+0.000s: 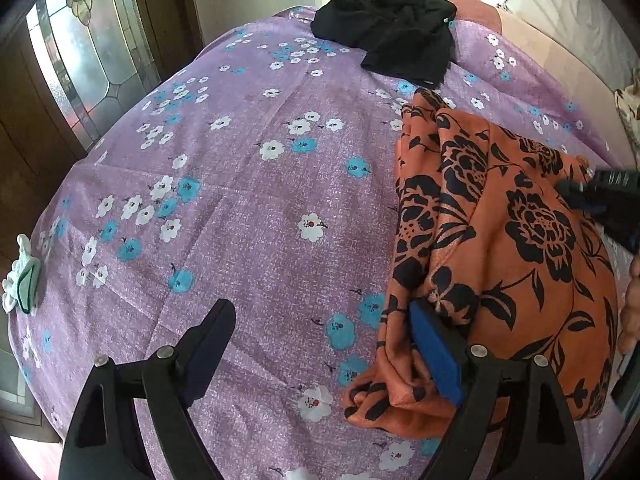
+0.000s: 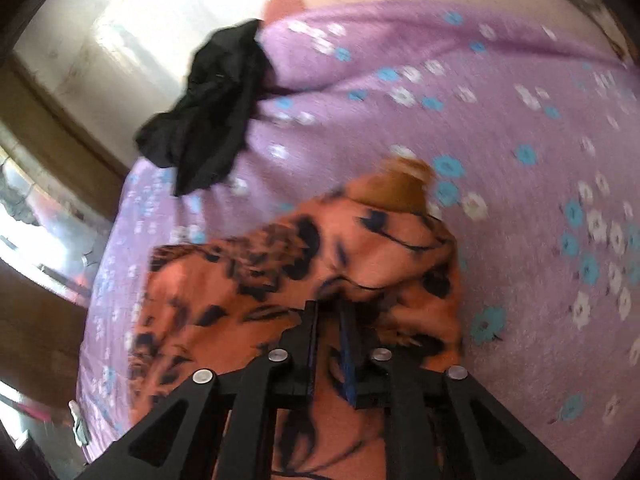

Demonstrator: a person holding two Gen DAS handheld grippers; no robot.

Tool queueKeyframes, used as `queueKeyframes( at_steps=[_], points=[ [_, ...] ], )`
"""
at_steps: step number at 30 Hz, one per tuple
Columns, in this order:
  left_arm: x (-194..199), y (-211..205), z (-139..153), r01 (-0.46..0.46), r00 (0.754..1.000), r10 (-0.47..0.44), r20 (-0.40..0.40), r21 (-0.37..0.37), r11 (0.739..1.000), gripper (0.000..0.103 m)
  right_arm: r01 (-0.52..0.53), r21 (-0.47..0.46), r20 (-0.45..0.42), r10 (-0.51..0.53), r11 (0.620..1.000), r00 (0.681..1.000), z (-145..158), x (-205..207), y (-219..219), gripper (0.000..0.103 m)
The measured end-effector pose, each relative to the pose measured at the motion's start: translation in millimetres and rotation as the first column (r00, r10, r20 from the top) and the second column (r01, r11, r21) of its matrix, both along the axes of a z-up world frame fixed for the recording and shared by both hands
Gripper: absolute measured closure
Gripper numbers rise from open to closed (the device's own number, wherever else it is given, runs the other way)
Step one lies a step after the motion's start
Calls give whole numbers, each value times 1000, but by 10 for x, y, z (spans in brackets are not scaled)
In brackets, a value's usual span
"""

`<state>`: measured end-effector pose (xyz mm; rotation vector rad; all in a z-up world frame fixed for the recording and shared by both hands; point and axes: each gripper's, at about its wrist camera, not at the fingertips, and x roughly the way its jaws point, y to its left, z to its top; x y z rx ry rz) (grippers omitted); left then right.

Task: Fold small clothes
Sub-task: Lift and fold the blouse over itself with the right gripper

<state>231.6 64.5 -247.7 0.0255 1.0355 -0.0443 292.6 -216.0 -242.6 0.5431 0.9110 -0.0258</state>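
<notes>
An orange garment with black flowers (image 1: pixel 500 248) lies partly folded on the purple flowered bedsheet (image 1: pixel 248 184). My left gripper (image 1: pixel 324 332) stands open low over the sheet, and its right finger (image 1: pixel 434 348) touches the garment's near left edge. At the right edge of the left wrist view my right gripper (image 1: pixel 580 192) holds the garment's far side. In the blurred right wrist view the right gripper (image 2: pixel 330 314) is shut on a fold of the orange garment (image 2: pixel 280 264), lifting it a little. A crumpled black garment (image 1: pixel 392 28) lies at the far end of the bed.
A window with leaded glass (image 1: pixel 84 52) and dark wood frame stands left of the bed. A small white and green item (image 1: pixel 22 280) sits at the bed's left edge. A hand (image 1: pixel 632 304) shows at the right edge. The black garment (image 2: pixel 212 112) is at the bed's far corner.
</notes>
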Motion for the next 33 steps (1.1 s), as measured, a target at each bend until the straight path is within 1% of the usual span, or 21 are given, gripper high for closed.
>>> queueKeyframes(
  at_steps=[2,3,4,6,7,9,10,11,13,14,16,18,20,22,25,27,29,30,31,33],
  points=[
    [-11,-2,-3,6,1000,-6,7,6,1000,15,-36,50,43,34,998,998,78,55,131,90],
    [-18,-2,-5,7,1000,-7,10,6,1000,15,-75,69,59,71,995,996,101,124,250,90],
    [-20,-3,-5,7,1000,-7,11,5,1000,15,-105,72,64,100,992,993,115,179,344,90],
    [-25,-4,-10,7,1000,-7,13,2,1000,15,-163,42,64,160,986,985,99,303,571,90],
    [-27,-5,-11,7,1000,-7,13,2,1000,15,-189,29,58,187,981,981,56,393,686,90],
    [-27,-9,-16,9,1000,-9,14,5,1000,14,-211,43,31,210,976,977,-77,517,796,90],
    [-27,-15,-18,9,1000,-9,15,8,1000,14,-213,60,-16,215,975,977,-234,632,844,90],
    [-25,-17,-23,9,1000,-9,16,12,1000,14,-211,72,-35,214,975,976,-307,669,853,92],
    [-18,-19,-31,10,1000,-10,14,13,1000,12,-186,107,2,187,977,982,-351,706,803,92],
    [-11,-19,-29,8,1000,-9,14,15,1000,11,-177,126,-7,179,976,984,-349,712,777,92],
    [-3,-8,-35,3,1000,-3,12,13,1000,9,-172,131,-7,174,976,985,-303,672,739,92],
    [1,4,-37,-3,1000,3,10,6,1000,9,-174,105,12,173,979,985,-223,595,658,92],
    [-1,11,-36,-4,1000,4,13,8,1000,9,-138,61,50,135,989,990,-89,442,519,89],
    [-7,10,-33,-6,1000,6,17,11,1000,9,-92,18,88,91,996,992,24,313,332,90],
    [-14,12,-33,-11,1000,11,16,10,1000,9,-19,-67,88,24,998,996,135,213,91,90],
    [-16,3,-28,-14,1000,13,16,12,1000,9,12,-77,53,-8,997,999,62,227,-36,90],
    [-20,-5,-26,-11,1000,11,19,18,1000,9,52,-72,-5,-52,996,999,-105,280,-160,89],
    [-24,-9,-27,-11,1000,10,20,19,1000,9,61,-52,-42,-63,997,997,-227,326,-208,92],
    [-28,-10,-26,-10,1000,9,21,19,1000,9,65,-24,-64,-67,998,996,-353,362,-236,91],
    [-26,-15,-30,-6,1000,5,24,21,1000,9,73,-5,-27,-73,997,997,-394,368,-254,92]
  ],
)
